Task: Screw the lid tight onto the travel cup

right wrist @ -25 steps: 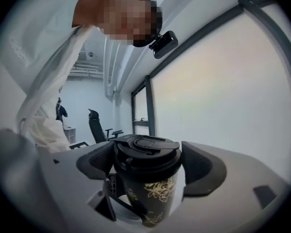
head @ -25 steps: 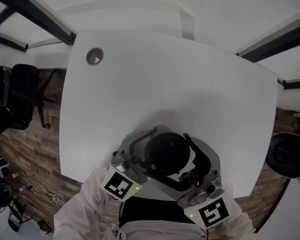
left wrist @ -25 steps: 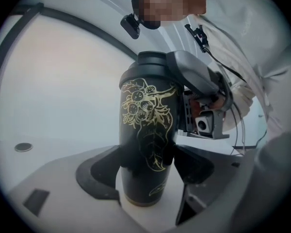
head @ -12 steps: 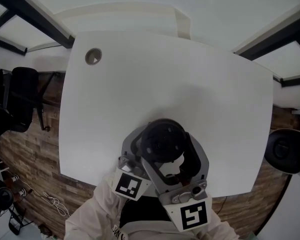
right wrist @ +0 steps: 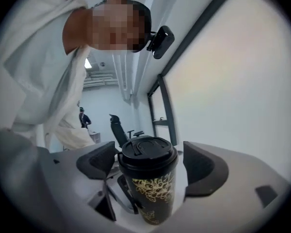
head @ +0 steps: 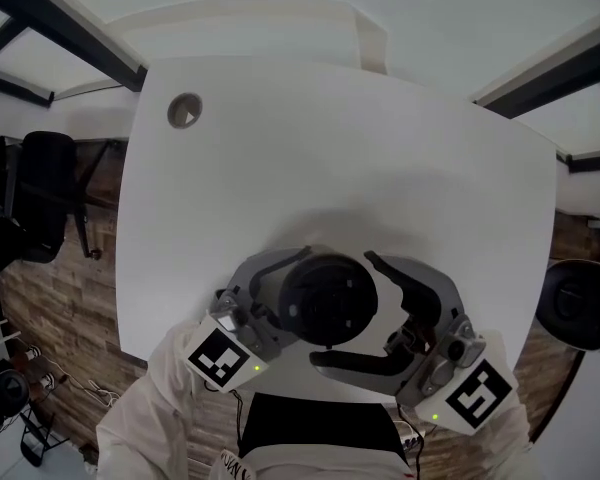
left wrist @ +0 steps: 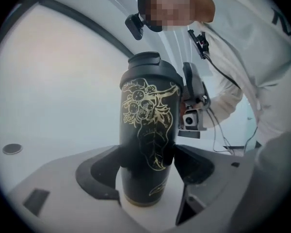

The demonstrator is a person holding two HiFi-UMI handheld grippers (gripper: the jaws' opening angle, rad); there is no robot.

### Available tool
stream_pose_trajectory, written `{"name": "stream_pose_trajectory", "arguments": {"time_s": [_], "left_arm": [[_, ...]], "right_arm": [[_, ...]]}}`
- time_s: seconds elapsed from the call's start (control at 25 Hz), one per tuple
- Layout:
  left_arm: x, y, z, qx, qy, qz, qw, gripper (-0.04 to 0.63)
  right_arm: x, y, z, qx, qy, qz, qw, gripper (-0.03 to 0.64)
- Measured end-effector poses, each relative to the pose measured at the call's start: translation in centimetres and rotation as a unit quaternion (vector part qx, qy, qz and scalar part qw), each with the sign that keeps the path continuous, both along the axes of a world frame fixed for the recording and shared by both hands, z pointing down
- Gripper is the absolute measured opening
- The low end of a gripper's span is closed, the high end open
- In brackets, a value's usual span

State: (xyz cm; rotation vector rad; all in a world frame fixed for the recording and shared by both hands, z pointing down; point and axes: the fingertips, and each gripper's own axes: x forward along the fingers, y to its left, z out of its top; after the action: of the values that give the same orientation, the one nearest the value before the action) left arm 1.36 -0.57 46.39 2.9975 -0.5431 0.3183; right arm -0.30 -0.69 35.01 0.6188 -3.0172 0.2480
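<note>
A black travel cup with gold leaf print stands on the white table near its front edge. Its black lid sits on top, also clear in the right gripper view as the lid. My left gripper is shut on the cup's lower body, both pads pressing its sides; in the head view the left gripper comes in from the left. My right gripper is open, its jaws level with the lid and a gap on each side. From above, the right gripper brackets the lid from the right.
A round grommet hole lies at the table's far left corner. The table's front edge runs just below the cup. Black office chairs stand off the table at the left and right. A person's white sleeves are behind both grippers.
Half a second ago the right gripper's jaws were closed round the lid, its body turned toward me. Now they stand apart and its body has swung out to the right. The left gripper shifted slightly left.
</note>
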Motion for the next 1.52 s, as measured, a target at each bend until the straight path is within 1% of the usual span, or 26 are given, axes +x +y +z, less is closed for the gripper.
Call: {"name": "stream_pose_trajectory", "arguments": {"time_s": [0.08, 0.2, 0.36, 0.52, 0.68, 0.8, 0.92, 1.04, 1.24, 1.36, 1.52], "left_arm": [[-0.1, -0.1, -0.1, -0.003, -0.001, 0.026, 0.9996, 0.35], [-0.2, -0.4, -0.2, -0.014, 0.004, 0.055, 0.9984, 0.35], [-0.6, -0.1, -0.1, -0.024, 0.006, 0.08, 0.9965, 0.35], [-0.6, -0.1, -0.1, -0.03, 0.009, 0.074, 0.9968, 0.35], [-0.6, -0.2, 0.1, -0.02, 0.003, 0.05, 0.9986, 0.35], [-0.8, -0.1, 0.3, -0.013, -0.003, 0.026, 0.9996, 0.348], [-0.5, -0.4, 0.4, -0.01, -0.001, 0.001, 1.0, 0.348], [-0.5, -0.4, 0.3, -0.002, -0.003, -0.021, 0.9998, 0.348], [-0.4, -0.7, 0.2, -0.002, -0.004, -0.052, 0.9986, 0.348], [-0.4, -0.7, 0.1, 0.004, -0.004, -0.056, 0.9984, 0.348], [-0.4, -0.4, 0.2, 0.006, -0.002, -0.048, 0.9988, 0.348]], "right_arm": [[-0.4, -0.3, -0.4, 0.01, 0.005, -0.047, 0.999, 0.416], [-1.3, -0.6, -0.4, 0.032, 0.021, -0.089, 0.995, 0.42], [-2.9, -0.6, 0.2, 0.042, 0.027, -0.119, 0.992, 0.425], [-3.0, -0.6, 0.0, 0.046, 0.015, -0.128, 0.991, 0.423], [-3.2, -0.7, -0.1, 0.058, 0.018, -0.096, 0.994, 0.425], [-3.2, -0.4, 0.2, 0.069, 0.027, -0.055, 0.996, 0.426], [-2.7, -0.9, 0.3, 0.065, 0.026, -0.008, 0.997, 0.426], [-2.5, -1.0, 0.2, 0.065, 0.027, 0.034, 0.997, 0.426], [-2.2, -1.4, 0.1, 0.06, 0.025, 0.093, 0.994, 0.426], [-2.1, -1.4, 0.1, 0.059, 0.026, 0.106, 0.992, 0.426], [-2.2, -1.1, 0.2, 0.064, 0.03, 0.093, 0.993, 0.426]]}}
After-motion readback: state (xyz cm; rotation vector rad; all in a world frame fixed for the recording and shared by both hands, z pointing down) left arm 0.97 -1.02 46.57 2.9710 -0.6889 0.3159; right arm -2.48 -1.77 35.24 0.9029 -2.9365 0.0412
